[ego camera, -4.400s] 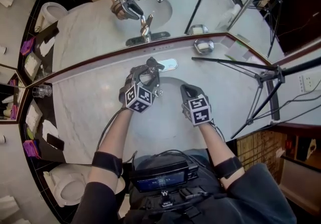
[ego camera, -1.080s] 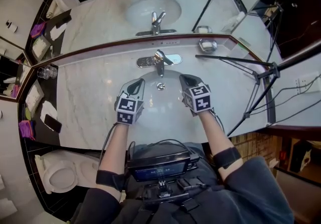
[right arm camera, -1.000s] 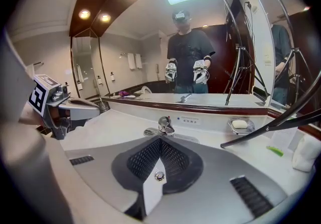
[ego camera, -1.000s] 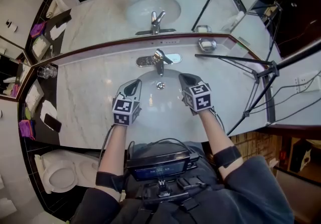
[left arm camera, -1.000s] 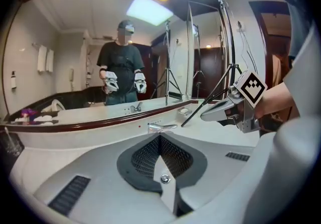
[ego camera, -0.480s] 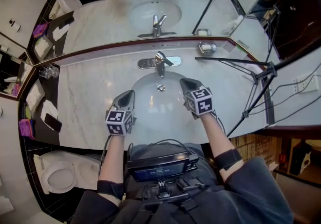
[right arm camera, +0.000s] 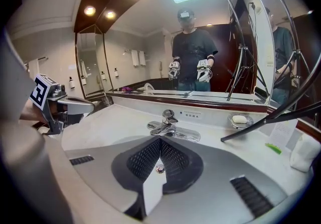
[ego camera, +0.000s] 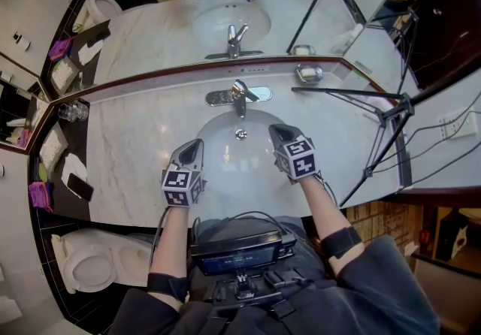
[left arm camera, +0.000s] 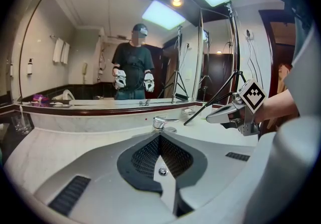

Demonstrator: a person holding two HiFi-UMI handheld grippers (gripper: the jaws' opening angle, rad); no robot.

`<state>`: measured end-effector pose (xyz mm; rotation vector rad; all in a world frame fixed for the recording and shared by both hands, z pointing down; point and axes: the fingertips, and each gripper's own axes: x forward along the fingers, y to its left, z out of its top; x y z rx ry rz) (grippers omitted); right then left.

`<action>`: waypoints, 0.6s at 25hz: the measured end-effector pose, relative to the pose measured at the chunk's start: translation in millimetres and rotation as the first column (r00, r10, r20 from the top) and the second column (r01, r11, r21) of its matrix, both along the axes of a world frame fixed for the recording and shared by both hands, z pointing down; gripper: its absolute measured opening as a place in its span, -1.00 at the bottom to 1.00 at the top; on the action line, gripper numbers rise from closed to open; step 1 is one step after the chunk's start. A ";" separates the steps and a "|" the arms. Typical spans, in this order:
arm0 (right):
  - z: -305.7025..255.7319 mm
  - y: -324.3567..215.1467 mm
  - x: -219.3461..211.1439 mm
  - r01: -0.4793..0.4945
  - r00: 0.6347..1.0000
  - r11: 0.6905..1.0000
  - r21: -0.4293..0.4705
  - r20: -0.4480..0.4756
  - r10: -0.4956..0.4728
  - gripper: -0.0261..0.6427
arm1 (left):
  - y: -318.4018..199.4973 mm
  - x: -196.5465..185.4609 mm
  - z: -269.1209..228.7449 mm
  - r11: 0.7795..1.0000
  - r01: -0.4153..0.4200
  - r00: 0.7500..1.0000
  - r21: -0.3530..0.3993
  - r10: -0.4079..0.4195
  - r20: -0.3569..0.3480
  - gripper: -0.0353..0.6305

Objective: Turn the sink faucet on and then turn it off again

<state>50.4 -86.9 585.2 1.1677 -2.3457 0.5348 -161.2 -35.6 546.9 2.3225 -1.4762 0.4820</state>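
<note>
left gripper: held over the near left rim of the sink basin, nose pointing forward and tipped down, marker cube facing up at the camera.
left jaws: pressed together at the tips, nothing gripped; the drain shows through the small wedge behind the tips.
left arm: bare forearm runs straight up from the lower left, wrist in line with the gripper, dark band near the elbow.
right gripper: over the right side of the basin, a little further forward than the left one, tilted down and angled slightly inward.
right jaws: closed tip to tip, holding nothing.
right arm: forearm comes in from the lower right, wrist straight, dark band near the elbow.
faucet: chrome, on a base plate at the back centre of the basin, spout over the bowl; it sits ahead of and between the two grippers, well apart from both.
spacing: the grippers flank the drain, one on each side, not touching each other.
counter: pale marble around the basin.
soap dish: at the back right, against the mirror.
mirror view: both grippers and the faucet are reflected.
tripod: dark legs reach over the right end of the counter.
</note>
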 end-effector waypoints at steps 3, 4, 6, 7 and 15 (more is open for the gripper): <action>-4.5 -2.0 -1.0 0.012 0.996 0.999 0.048 -0.090 -0.008 -0.85 | -2.2 0.6 -0.3 1.000 0.002 1.000 -0.002 -0.002 -0.005 -0.88; -6.1 -3.9 -1.4 0.025 0.990 0.997 0.075 -0.140 -0.014 -0.85 | -3.5 0.7 -0.2 1.000 0.002 1.000 -0.003 -0.002 -0.007 -0.88; -3.5 -9.2 -1.3 0.080 0.965 0.987 0.136 -0.258 -0.043 -0.84 | -6.2 1.3 0.4 1.000 0.002 1.000 -0.005 -0.002 -0.009 -0.88; 0.4 -12.1 -1.5 0.120 0.945 0.980 0.161 -0.319 -0.064 -0.84 | -7.6 2.0 0.7 1.000 0.002 1.000 -0.007 -0.002 -0.010 -0.88; 19.1 -37.4 -18.3 0.473 0.678 0.857 0.205 -0.705 -0.206 -0.43 | -16.6 7.7 10.8 1.000 -0.012 1.000 -0.028 0.012 -0.013 -0.88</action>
